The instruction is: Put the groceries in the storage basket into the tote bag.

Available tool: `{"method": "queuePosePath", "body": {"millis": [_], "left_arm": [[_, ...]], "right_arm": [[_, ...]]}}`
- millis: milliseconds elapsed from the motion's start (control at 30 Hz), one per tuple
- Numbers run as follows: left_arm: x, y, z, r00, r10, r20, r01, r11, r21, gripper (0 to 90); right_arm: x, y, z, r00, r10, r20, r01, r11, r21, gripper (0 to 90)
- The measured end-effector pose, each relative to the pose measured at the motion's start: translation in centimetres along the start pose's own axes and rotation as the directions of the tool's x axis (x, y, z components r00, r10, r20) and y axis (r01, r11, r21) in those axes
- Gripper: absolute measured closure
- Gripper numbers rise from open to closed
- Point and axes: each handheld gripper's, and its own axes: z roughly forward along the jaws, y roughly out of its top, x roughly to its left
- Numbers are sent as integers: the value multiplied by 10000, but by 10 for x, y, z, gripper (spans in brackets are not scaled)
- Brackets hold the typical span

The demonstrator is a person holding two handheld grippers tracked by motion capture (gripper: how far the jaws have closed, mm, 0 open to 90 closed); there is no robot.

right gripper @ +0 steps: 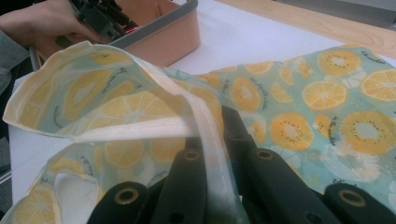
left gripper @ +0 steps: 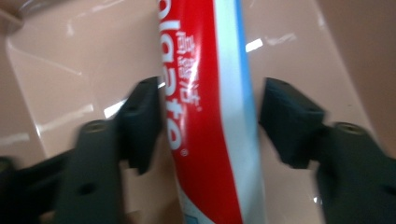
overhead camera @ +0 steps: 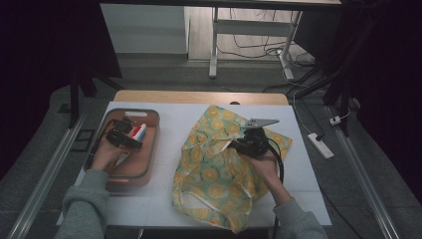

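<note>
A red, white and blue toothpaste tube (left gripper: 205, 116) lies in a pink tray (overhead camera: 149, 167) at the left of the table. My left gripper (left gripper: 210, 116) reaches down into the tray, and its jaws stand on either side of the tube (overhead camera: 139, 132). One pad is at the tube's edge and the other is a little way off it. A green cloth bag (overhead camera: 209, 174) printed with orange slices lies in the middle of the table. My right gripper (overhead camera: 234, 145) is shut on the bag's pale hem (right gripper: 205, 126) and lifts it so that the mouth gapes.
The tray (right gripper: 163, 42) stands just beyond the bag's raised edge, with my left gripper (right gripper: 100, 16) and hand in it. A white mat (overhead camera: 169, 114) covers the wooden table (overhead camera: 199, 97). A power strip (overhead camera: 320, 145) and cables lie on the floor at the right.
</note>
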Motion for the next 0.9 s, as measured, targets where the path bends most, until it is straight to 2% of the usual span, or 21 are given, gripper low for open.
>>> {"method": "queuePosePath", "body": {"millis": [100,200,400,700,800,900], "left_arm": [[1,0,-1,9998,-71,195,71,10000,-8,531],[2,-1,-1,9996,-166,234,166,9999,22,577],[7,-3,-3,9948,-350,952,350,9994,18,683],[6,-5,-5,9944,-165,1045,165,9999,0,726],[8,-6,-11,9927,-168,1198,211,9992,-348,729],[8,-8,-26,9887,-98,1496,252,9945,-1012,730]], "right_arm": [[0,-1,-1,10000,25,10,-25,10000,-15,886],[0,-1,-1,10000,24,32,-24,10000,-10,886],[-1,-1,-1,10000,7,63,-7,10000,-16,886],[-1,-2,-1,10000,0,75,0,10000,-60,886],[-1,-2,-2,10000,-6,96,6,10000,-85,886],[-2,-2,-3,9999,29,128,-27,9999,-148,886]]}}
